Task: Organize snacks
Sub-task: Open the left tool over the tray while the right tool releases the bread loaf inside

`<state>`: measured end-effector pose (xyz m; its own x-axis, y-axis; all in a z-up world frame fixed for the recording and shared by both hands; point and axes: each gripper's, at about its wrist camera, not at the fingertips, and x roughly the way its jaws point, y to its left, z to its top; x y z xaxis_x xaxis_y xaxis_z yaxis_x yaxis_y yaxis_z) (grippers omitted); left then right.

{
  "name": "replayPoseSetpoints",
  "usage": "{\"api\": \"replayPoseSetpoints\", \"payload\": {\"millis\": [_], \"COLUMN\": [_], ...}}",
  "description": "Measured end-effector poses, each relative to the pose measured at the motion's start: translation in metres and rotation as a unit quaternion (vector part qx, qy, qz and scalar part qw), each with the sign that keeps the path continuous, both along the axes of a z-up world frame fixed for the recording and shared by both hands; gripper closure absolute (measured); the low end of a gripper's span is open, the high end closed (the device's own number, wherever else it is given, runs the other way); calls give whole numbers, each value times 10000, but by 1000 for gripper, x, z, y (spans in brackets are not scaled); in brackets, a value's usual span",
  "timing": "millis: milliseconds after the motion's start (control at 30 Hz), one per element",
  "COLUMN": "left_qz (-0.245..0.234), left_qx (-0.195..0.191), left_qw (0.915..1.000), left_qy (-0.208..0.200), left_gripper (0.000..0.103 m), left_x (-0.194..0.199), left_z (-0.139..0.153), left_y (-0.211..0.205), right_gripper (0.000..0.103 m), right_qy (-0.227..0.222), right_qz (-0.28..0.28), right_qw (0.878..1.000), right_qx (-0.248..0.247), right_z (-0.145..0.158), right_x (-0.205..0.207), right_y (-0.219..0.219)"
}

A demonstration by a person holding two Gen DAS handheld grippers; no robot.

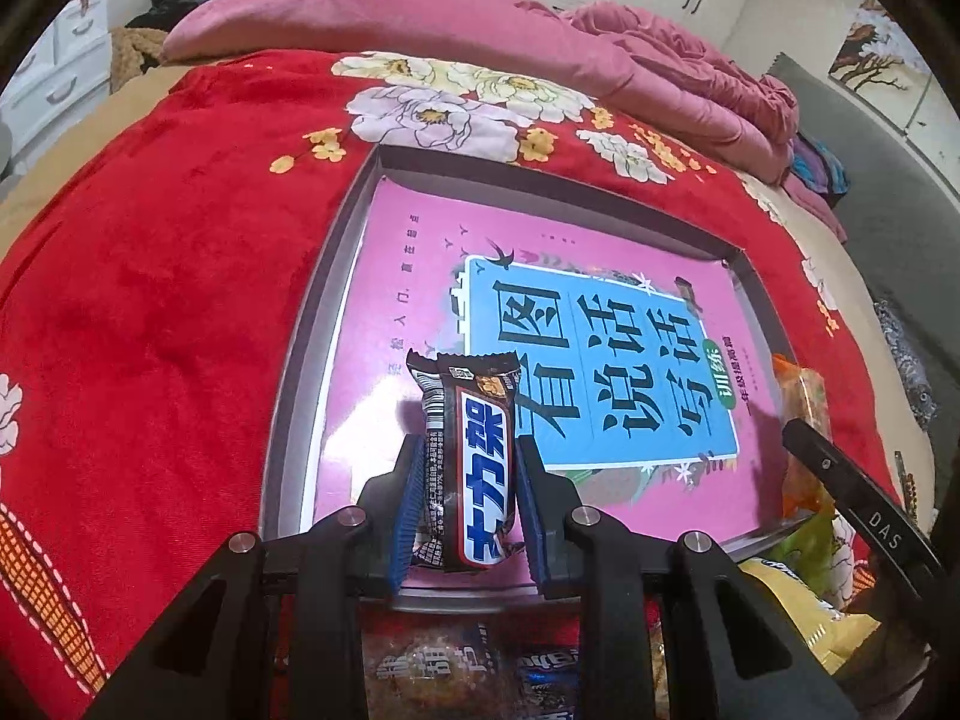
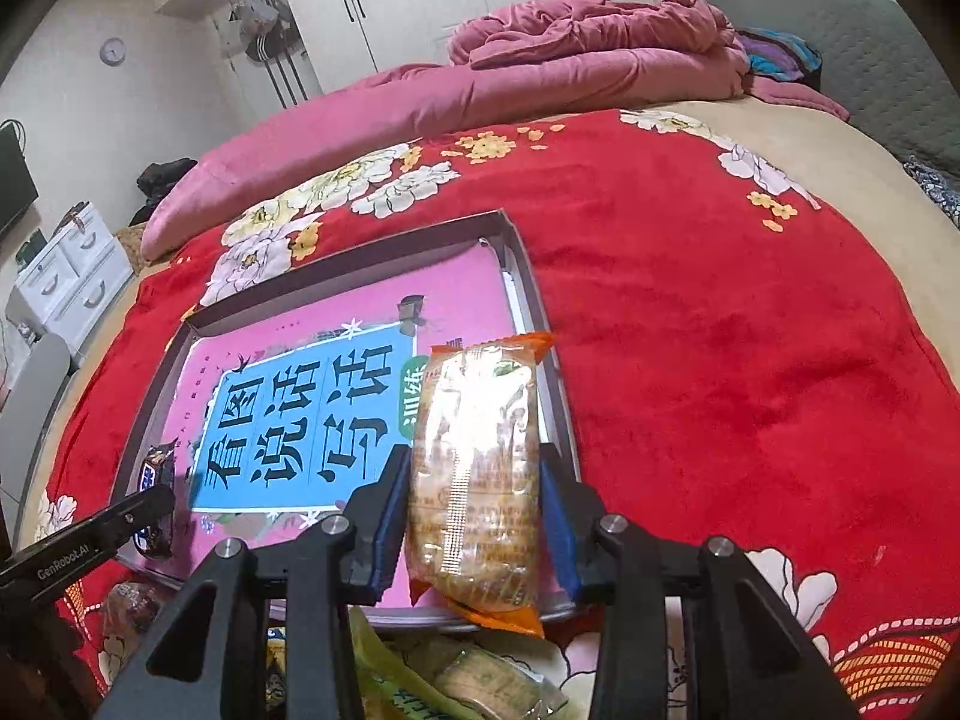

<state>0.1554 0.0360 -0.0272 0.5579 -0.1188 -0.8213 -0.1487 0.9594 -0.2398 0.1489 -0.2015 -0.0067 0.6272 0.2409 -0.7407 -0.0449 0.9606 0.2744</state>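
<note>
the left gripper (image 1: 462, 480) is clamped on a chocolate bar (image 1: 474, 462), its long axis running away along the fingers, over the tray's (image 1: 312, 324) near left corner. the right gripper (image 2: 474, 498) grips a cracker packet (image 2: 474, 474) the same way, over the near right side. the tray holds only a pink book (image 1: 420, 252); both snacks hang just above it. more snacks (image 2: 480, 672) lie on the bed below.
</note>
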Motion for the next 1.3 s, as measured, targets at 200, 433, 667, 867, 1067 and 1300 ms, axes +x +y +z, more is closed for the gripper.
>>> {"api": "replayPoseSetpoints", "payload": {"millis": [200,433,667,867,1067,1300], "left_qz": [11,-5,-58,-43,-37,-44], "left_qx": [-3,-87,-73,-92,-123,-113], "left_qw": [10000,10000,10000,9999,9997,9996], "left_qy": [-7,44,-4,-71,-183,-253], "left_gripper": [73,73,73,68,58,46], "left_x": [3,3,2,0,-2,-9], "left_z": [-2,-4,-3,-1,4,11], "left_y": [0,0,-2,0,1,3], "right_gripper": [62,62,62,61,54,53], "right_qy": [55,73,86,21,-110,-251], "right_qz": [84,46,20,-8,-98,-119], "right_qw": [9999,9998,9998,9998,9994,9988], "right_qx": [43,191,166,219,323,400], "right_z": [-4,-4,-5,-2,4,11], "right_x": [2,3,3,1,-2,-9], "right_y": [4,1,0,-2,-9,-15]}}
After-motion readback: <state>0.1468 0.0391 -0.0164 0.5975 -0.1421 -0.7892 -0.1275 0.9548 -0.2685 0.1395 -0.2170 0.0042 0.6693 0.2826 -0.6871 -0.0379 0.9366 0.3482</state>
